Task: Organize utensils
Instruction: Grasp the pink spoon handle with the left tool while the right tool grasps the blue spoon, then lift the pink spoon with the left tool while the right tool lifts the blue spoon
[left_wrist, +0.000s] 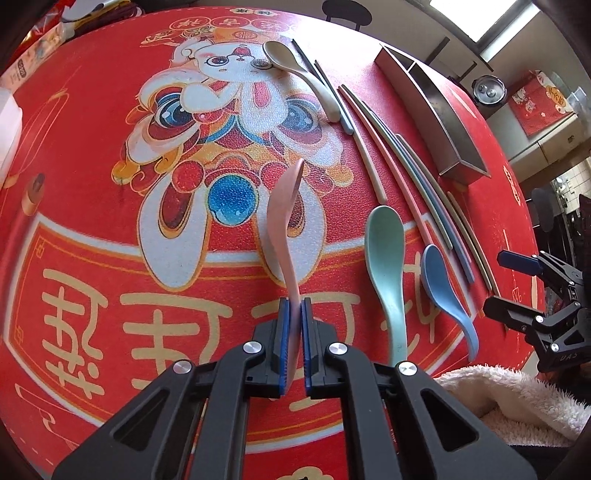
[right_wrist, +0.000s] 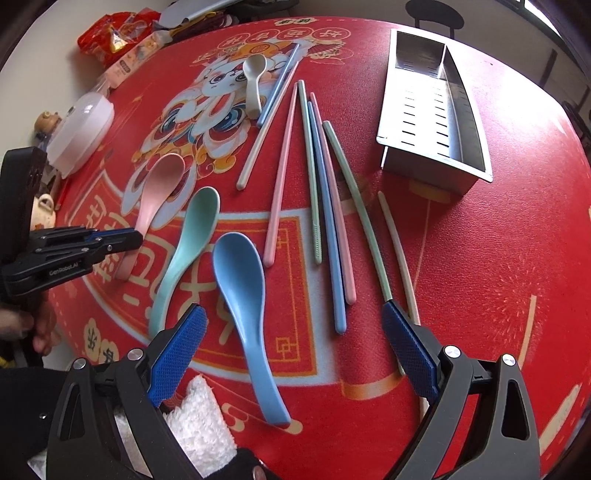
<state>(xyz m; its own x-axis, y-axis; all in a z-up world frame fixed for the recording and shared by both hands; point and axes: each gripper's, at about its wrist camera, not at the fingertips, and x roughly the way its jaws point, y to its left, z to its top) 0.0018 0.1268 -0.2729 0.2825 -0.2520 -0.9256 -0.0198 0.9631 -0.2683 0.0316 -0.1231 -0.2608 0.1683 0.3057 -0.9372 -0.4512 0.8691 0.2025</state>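
Observation:
My left gripper (left_wrist: 294, 308) is shut on the handle of a pink spoon (left_wrist: 286, 221), held on edge over the red mat; it also shows in the right wrist view (right_wrist: 155, 199). My right gripper (right_wrist: 293, 328) is open and empty, over the handle of a blue spoon (right_wrist: 242, 291). A green spoon (right_wrist: 188, 243) lies between the pink and blue ones. A beige spoon (right_wrist: 254, 81) lies farther back. Several coloured chopsticks (right_wrist: 325, 206) lie spread on the mat. A metal utensil holder (right_wrist: 432, 107) with two compartments lies at the back right, empty.
A red printed mat (right_wrist: 480, 258) covers the round table. A white lidded container (right_wrist: 81, 133), snack packets (right_wrist: 118, 33) and small figurines (right_wrist: 44, 125) sit at the left edge. A white fluffy cloth (right_wrist: 199, 417) lies at the near edge.

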